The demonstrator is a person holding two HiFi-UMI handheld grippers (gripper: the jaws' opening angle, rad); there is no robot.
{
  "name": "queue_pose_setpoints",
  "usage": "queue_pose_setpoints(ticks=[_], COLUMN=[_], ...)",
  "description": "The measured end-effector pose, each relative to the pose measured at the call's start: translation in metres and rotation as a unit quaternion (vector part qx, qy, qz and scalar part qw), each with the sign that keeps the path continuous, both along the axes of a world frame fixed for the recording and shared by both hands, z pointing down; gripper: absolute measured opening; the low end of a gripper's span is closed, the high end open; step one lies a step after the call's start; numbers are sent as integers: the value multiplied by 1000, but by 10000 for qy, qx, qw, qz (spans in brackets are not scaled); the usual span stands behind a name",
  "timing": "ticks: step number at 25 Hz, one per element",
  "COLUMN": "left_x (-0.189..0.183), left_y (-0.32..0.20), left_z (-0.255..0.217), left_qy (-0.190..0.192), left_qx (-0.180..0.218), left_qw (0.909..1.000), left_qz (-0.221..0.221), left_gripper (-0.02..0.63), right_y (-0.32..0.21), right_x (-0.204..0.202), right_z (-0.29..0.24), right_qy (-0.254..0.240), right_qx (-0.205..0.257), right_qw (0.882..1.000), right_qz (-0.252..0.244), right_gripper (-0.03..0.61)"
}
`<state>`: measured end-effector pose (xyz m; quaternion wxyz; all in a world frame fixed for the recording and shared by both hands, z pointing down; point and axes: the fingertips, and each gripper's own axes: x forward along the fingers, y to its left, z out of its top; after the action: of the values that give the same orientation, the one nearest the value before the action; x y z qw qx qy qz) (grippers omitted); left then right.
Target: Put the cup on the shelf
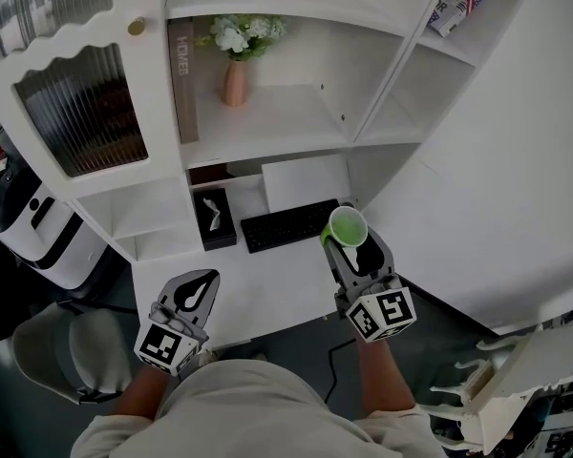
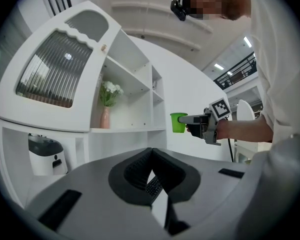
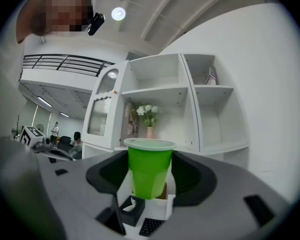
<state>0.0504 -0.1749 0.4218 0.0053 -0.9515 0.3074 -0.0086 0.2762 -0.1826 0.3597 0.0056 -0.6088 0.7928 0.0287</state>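
Right claw [image 1: 349,248]: clenched on the green cup [image 3: 149,169], one pad on each side, cup upright with its rim on top.

Your right gripper view puts the cup dead centre. The vase [image 3: 149,132] stands behind it on the shelf [image 1: 277,122]. This view does not tell how far off the shelf is.

The head view does: the cup hangs over the desk [image 1: 267,289], above the right end of the keyboard [image 1: 286,225] and short of the shelf. The tissue box [image 1: 213,219] lies left of the keyboard.

Only the left gripper view gives you the side-on look. The right claw reaches out level there, with the cup in the air beside the shelf's front edge and apart from it.

Left claw [image 1: 208,280]: closed on nothing. In its own view the pads meet at the tips, and the keyboard shows through the slit behind them. The head view sets it over the desk's near edge, well left of the right claw.
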Motion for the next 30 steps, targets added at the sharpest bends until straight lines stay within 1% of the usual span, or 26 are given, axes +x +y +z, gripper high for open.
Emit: queue_pose_setpoints(ticks=[11, 17, 30], left_x=[-23, -35, -59], left_y=[-14, -20, -25], left_z=[4, 7, 19], left_qy=[31, 39, 36], left_qx=[-59, -88, -241], left_qw=[9997, 9991, 9966], left_qz=[-251, -406, -793], left_gripper=[0, 0, 0], right_y=[-81, -125, -203], right_x=[12, 10, -2], right_z=[-39, -53, -62], right_qy=[56, 200, 381], right_qx=[138, 165, 44], right_qw=[9998, 9994, 9985], right_qz=[-152, -234, -399], right_gripper=[276, 276, 276])
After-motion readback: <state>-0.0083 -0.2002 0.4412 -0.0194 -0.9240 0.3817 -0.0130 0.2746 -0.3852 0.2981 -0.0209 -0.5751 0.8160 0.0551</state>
